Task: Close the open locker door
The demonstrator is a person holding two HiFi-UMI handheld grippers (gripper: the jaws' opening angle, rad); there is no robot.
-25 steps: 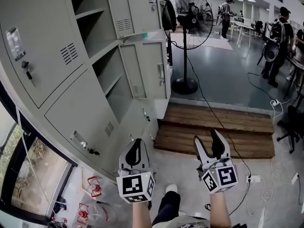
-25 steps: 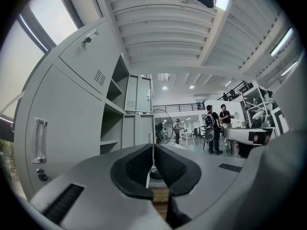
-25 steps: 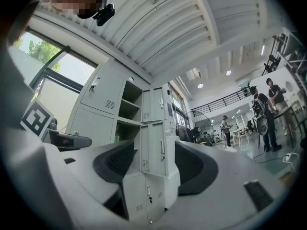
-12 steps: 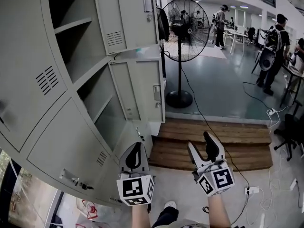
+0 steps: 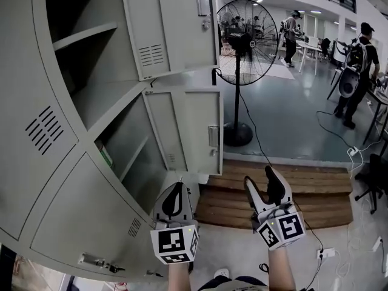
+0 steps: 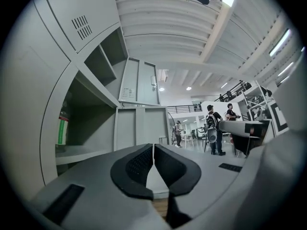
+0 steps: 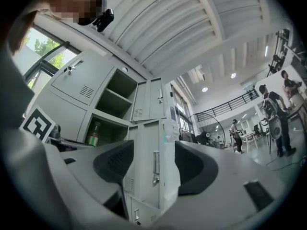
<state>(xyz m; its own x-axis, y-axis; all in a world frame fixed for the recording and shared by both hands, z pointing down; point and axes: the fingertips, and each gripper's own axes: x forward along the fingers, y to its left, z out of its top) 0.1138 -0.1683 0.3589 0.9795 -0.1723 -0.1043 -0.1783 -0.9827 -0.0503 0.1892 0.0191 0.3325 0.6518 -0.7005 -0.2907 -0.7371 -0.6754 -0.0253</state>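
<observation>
The grey locker bank (image 5: 66, 180) fills the left of the head view. Two of its doors stand open: an upper door (image 5: 173, 29) and below it a lower door (image 5: 191, 132) with a latch on its right edge. My left gripper (image 5: 174, 194) is shut and empty, a short way below the lower door. My right gripper (image 5: 265, 183) is open and empty, to the right of that door and apart from it. In the right gripper view the lower door (image 7: 154, 152) shows between the open jaws (image 7: 153, 169). A green bottle (image 6: 61, 128) stands inside the lower open compartment.
A tall pedestal fan (image 5: 245, 41) stands just right of the open doors, its cord trailing over a low wooden step (image 5: 309, 190). Several people (image 5: 359, 62) stand at the far right. An office chair (image 5: 373, 174) and floor cables lie at the right edge.
The head view has drawn nearer the lockers and tilted up, so the open doors look larger. Both grippers keep their states; the right one has edged up towards the lower door.
</observation>
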